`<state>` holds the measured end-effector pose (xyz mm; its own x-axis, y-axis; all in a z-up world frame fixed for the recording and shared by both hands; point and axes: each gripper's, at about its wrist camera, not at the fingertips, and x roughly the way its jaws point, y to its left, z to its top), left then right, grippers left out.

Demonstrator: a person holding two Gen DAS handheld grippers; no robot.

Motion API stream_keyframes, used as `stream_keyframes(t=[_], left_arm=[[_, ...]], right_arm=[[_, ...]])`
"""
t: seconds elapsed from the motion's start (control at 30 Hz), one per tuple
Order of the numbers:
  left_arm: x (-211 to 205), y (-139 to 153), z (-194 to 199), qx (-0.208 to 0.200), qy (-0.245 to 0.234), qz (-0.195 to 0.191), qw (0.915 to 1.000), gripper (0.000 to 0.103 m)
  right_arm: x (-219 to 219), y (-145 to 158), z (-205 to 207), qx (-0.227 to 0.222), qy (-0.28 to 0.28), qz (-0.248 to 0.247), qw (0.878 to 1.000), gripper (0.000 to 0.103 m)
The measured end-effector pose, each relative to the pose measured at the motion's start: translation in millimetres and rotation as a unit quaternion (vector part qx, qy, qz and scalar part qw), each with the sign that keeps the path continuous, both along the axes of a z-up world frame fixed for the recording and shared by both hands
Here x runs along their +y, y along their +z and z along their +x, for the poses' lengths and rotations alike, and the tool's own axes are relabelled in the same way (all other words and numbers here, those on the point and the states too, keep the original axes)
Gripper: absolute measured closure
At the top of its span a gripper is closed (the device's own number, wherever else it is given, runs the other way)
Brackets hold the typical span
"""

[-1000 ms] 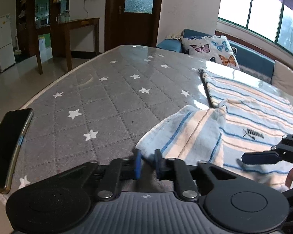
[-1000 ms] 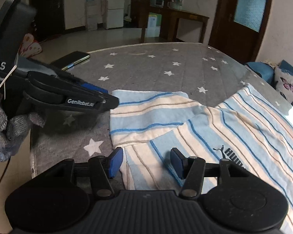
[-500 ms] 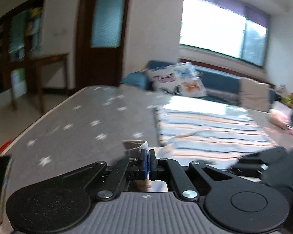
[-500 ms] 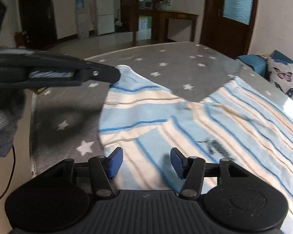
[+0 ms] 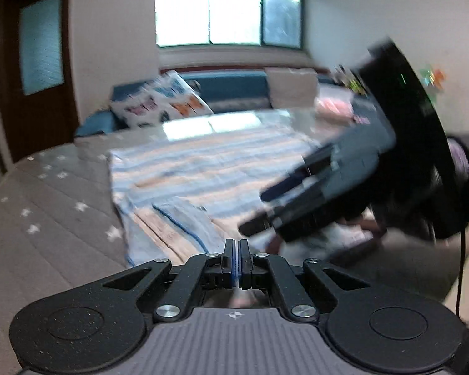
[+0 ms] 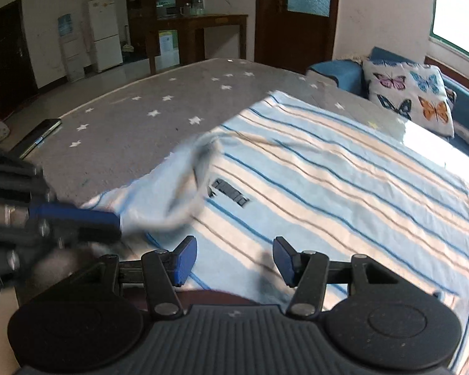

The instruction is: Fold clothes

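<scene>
The striped T-shirt [image 6: 344, 168], pale blue with cream bands, thin dark blue lines and a dark printed logo, is spread flat over the right part of a grey quilted table cover [image 6: 159, 118] patterned with white stars. Its sleeve [image 6: 168, 200] is lifted off the cover and pulled across the shirt's front, blurred in the right wrist view. The sleeve's end is pinched by the left gripper [image 6: 109, 223], whose blue-padded fingers are pressed fully together on the cloth; in the left wrist view the same jaws are seen closed, with only a thin strip of fabric at the tips [image 5: 236, 259]. The right gripper [image 6: 234, 261] is held over the shirt's near edge with its jaws partly apart, and nothing is clamped between its blue pads [image 6: 184, 262]; the striped fabric is seen through the gap. A dark phone [image 6: 36, 139] is laid near the cover's far left edge, well apart from the shirt. A butterfly-print cushion [image 6: 412, 93] is propped on a blue sofa [image 6: 337, 70] beyond the table.
</scene>
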<state>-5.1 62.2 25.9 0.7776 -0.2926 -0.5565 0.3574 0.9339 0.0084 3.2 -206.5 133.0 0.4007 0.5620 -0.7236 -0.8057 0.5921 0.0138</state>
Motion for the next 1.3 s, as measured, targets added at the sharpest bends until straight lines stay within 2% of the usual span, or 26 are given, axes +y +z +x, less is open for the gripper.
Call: stream_keyframes(t=[0.1,0.2,0.33,0.47,0.6,0.8,0.93,1.07,1.3], left_arm=[[-2,-6,-6,0.014,-0.019,0.006,0.9997,0.097],[8,-3,-10,0.01,-0.019,0.009,0.9997,0.097],[28,3,1,0.004,0.035,0.016,0.9992,0.097],[46,-12,23,0.039,0.1,0.027,0.9938,0.097],[55,-24,24,0.053,0.11,0.05,0.9913,0.098],[55,-9,32,0.042,0.116,0.05,0.9911,0.097],[45,0,57,0.029,0.115,0.047,0.9919,0.097],[34,-5,93,0.032,0.109,0.047,0.9924,0.097],[25,-26,121,0.055,0.098,0.053,0.9922,0.096]], right_arm=[[-3,-2,2,0.002,-0.002,0.002,1.0,0.048],[-5,2,3,0.004,-0.004,0.014,1.0,0.048],[-2,7,-3,0.009,0.009,0.027,1.0,0.05],[7,5,-10,0.017,0.027,0.033,0.999,0.054],[17,0,-19,0.022,0.052,0.03,0.998,0.059],[22,-9,-26,0.032,0.075,0.015,0.997,0.063],[8,1,-21,0.027,0.059,0.023,0.998,0.063],[-18,7,-12,0.021,0.026,0.024,0.999,0.063],[-93,13,15,0.009,-0.082,0.018,0.996,0.063]])
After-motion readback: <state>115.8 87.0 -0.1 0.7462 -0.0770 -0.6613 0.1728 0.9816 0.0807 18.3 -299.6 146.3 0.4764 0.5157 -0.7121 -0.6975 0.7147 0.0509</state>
